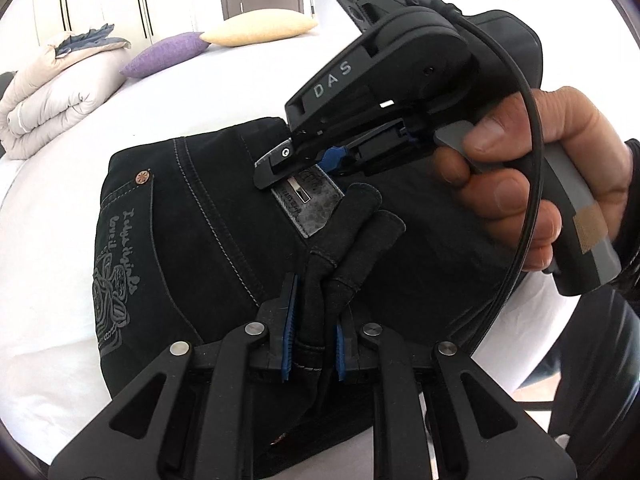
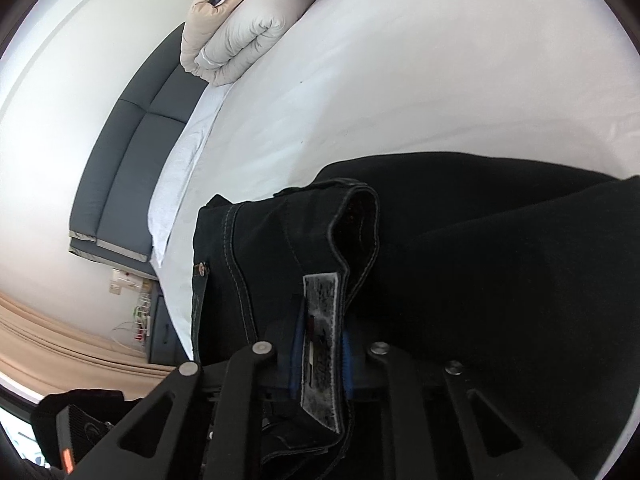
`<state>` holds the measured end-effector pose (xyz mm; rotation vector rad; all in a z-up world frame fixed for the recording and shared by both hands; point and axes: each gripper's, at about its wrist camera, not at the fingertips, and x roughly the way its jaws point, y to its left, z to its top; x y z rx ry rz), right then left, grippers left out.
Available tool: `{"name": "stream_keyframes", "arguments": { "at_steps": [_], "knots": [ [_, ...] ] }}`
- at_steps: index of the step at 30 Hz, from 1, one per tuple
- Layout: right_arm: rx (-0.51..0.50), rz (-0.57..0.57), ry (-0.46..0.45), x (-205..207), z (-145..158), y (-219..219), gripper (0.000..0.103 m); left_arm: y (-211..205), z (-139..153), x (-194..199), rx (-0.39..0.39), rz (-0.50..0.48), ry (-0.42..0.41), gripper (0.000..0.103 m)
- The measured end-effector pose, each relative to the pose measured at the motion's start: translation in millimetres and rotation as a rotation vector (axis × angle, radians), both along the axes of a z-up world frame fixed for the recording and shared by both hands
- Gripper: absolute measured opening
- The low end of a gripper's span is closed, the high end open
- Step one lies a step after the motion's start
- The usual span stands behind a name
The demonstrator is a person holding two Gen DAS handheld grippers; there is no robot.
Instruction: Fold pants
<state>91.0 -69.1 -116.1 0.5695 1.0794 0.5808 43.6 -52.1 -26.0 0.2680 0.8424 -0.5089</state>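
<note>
The black pants (image 1: 168, 216) lie bunched mid-frame on the white bed (image 1: 52, 208). The left claw (image 1: 312, 340) pinches two belt loops; the right claw (image 1: 280, 164) pinches the waistband patch (image 1: 308, 204). Best to lift both evenly, keeping the waistband taut.

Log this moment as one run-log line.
step: fold pants | left gripper: shut on belt loops | right gripper: shut on waistband patch | pants: on bed
</note>
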Motion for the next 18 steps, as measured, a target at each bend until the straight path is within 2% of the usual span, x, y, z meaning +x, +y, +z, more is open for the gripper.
{"name": "stream_keyframes", "arguments": {
  "at_steps": [9, 18],
  "knots": [
    [-0.027, -0.048, -0.025, -21.0, 8.9, -30.2, 0.014, 0.0, -1.5, 7.2, -0.022, -0.051, 0.027, 0.014],
    [-0.041, -0.085, -0.042, -35.6, 11.9, -69.3, 0.014, -7.1, -4.1, 19.1, -0.006, -0.115, 0.033, 0.014]
  ]
}}
